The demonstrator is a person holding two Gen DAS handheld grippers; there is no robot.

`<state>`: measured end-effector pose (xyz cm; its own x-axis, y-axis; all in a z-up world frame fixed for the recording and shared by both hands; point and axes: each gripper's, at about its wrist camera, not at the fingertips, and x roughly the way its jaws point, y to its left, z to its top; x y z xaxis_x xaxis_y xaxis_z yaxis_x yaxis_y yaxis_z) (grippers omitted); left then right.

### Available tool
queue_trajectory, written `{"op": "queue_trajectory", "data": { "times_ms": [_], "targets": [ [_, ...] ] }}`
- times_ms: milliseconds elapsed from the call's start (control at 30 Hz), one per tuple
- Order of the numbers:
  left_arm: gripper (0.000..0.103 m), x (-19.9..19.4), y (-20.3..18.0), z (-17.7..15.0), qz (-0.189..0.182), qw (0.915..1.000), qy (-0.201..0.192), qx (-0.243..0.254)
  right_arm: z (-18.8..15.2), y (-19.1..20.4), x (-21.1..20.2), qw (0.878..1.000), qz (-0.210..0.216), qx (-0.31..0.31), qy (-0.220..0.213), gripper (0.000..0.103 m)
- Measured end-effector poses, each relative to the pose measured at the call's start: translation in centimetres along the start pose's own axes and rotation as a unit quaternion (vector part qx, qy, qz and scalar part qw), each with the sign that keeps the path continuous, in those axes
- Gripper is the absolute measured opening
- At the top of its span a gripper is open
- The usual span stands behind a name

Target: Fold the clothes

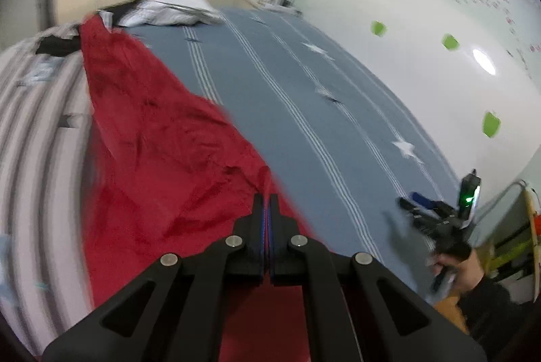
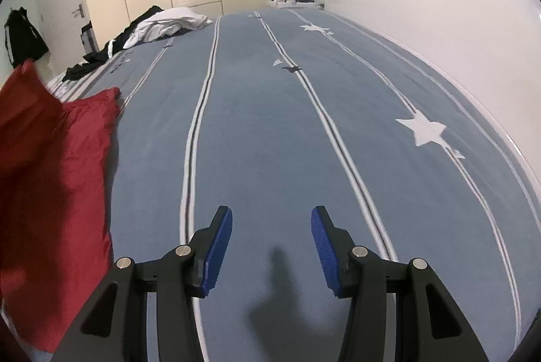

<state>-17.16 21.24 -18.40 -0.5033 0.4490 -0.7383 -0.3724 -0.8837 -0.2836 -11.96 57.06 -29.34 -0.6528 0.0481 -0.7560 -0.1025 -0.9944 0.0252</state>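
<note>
Here the left claw (image 1: 266, 198) pinches the red garment's (image 1: 152, 139) edge.

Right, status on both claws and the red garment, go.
Left claw shut on red garment, edge lifted. Right claw open, empty, above the blue striped bedspread. Pile of black-and-white clothes at far corner, clear of the fold.

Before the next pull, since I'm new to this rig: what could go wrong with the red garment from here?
1. Only the left gripper pinches the red garment, at a small bit of edge; it may slip out.
2. The right gripper is open over the blue bedspread, holding nothing, so the cloth could bunch or twist.
3. The garment overlaps the striped bedding, which might drag along.
</note>
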Motion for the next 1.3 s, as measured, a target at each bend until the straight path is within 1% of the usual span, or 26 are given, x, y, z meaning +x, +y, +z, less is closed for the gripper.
{"op": "queue_trajectory", "data": {
  "times_ms": [33,100,167,200,267,333,367,433,500,533,600,667,733,833,900,933,1000,1100,1133,1167,1233,1267,1300],
  "targets": [
    [0.0,1.6,-2.4,-0.1,-0.006,1.0,0.005,0.005,-0.3,-0.4,0.1,1.0,0.0,0.005,0.003,0.045],
    [0.003,4.5,-5.8,-0.5,-0.015,0.9997,0.018,0.004,-0.9,-1.1,0.3,1.0,0.0,0.016,0.012,0.045],
    [0.023,5.1,-6.5,-0.4,-0.033,0.9989,0.032,-0.007,-1.5,-1.9,0.6,0.999,0.0,0.026,0.02,0.045],
    [0.025,5.5,-6.8,-0.4,-0.042,0.9983,0.039,-0.012,-1.8,-2.3,0.7,0.999,0.0,0.032,0.024,0.045],
    [0.032,6.1,-7.5,-0.2,-0.059,0.9966,0.053,-0.022,-2.3,-2.6,0.8,0.999,0.002,0.036,0.03,0.045],
    [0.056,6.7,-8.2,-0.1,-0.077,0.9942,0.068,-0.033,-2.7,-2.7,0.8,0.999,0.005,0.034,0.03,0.045],
    [0.058,7.0,-8.5,-0.1,-0.086,0.9928,0.075,-0.038,-2.8,-2.7,0.7,0.999,0.005,0.031,0.029,0.045],
    [0.058,7.6,-9.2,0.0,-0.103,0.9895,0.089,-0.049,-2.9,-2.6,0.7,0.999,0.012,0.032,0.029,0.045],
    [0.06,6.1,-6.3,0.9,-0.086,0.9923,0.064,-0.063,-3.0,-2.4,0.7,0.998,0.026,0.038,0.032,0.045],
    [0.064,5.4,-4.9,1.3,-0.078,0.9932,0.051,-0.07,-3.2,-2.0,0.6,0.998,0.035,0.038,0.033,0.045],
    [0.066,3.9,-2.0,2.2,-0.06,0.9943,0.026,-0.084,-3.4,-1.1,0.4,0.997,0.055,0.035,0.034,0.045],
    [0.066,3.1,2.3,2.0,-0.02,0.9958,0.007,-0.089,-3.9,0.5,0.0,0.996,0.078,0.021,0.032,0.045],
    [0.066,2.7,7.3,1.0,0.013,0.9938,-0.002,-0.111,-4.2,2.2,-0.2,0.995,0.096,0.006,0.031,0.045],
    [0.066,2.8,13.6,-1.0,0.061,0.9893,-0.011,-0.132,-4.3,4.7,0.3,0.994,0.101,-0.018,0.03,0.045],
    [0.066,3.0,16.1,-1.3,0.089,0.9886,-0.022,-0.119,-3.9,6.0,1.1,0.994,0.102,-0.026,0.03,0.045],
    [0.066,3.4,17.2,-0.9,0.087,0.9896,-0.024,-0.112,-3.6,6.6,1.6,0.994,0.1,-0.029,0.03,0.045],
    [0.06,4.3,19.4,-0.2,0.083,0.9915,-0.027,-0.096,-2.7,7.6,2.9,0.993,0.107,-0.029,0.027,0.045],
    [0.059,7.0,20.5,2.8,0.051,0.996,-0.029,-0.067,-0.7,9.3,5.6,0.992,0.12,-0.026,0.025,0.045],
    [0.059,8.6,20.6,4.3,0.042,0.9975,-0.024,-0.051,-0.1,9.8,6.7,0.992,0.123,-0.025,0.027,0.045],
    [0.059,10.1,20.6,5.5,0.039,0.9982,-0.021,-0.039,0.6,10.3,7.8,0.991,0.126,-0.025,0.029,0.045],
    [0.059,13.1,20.6,8.2,0.035,0.9992,-0.003,-0.02,1.9,11.2,9.9,0.99,0.134,-0.023,0.033,0.045],
    [0.059,14.3,20.8,9.2,0.029,0.9995,0.005,-0.012,2.7,11.7,11.0,0.989,0.139,-0.02,0.037,0.045],
    [0.059,15.4,20.5,9.8,0.03,0.9994,0.018,0.004,3.3,11.9,11.7,0.989,0.144,-0.016,0.037,0.045]
  ]
}}
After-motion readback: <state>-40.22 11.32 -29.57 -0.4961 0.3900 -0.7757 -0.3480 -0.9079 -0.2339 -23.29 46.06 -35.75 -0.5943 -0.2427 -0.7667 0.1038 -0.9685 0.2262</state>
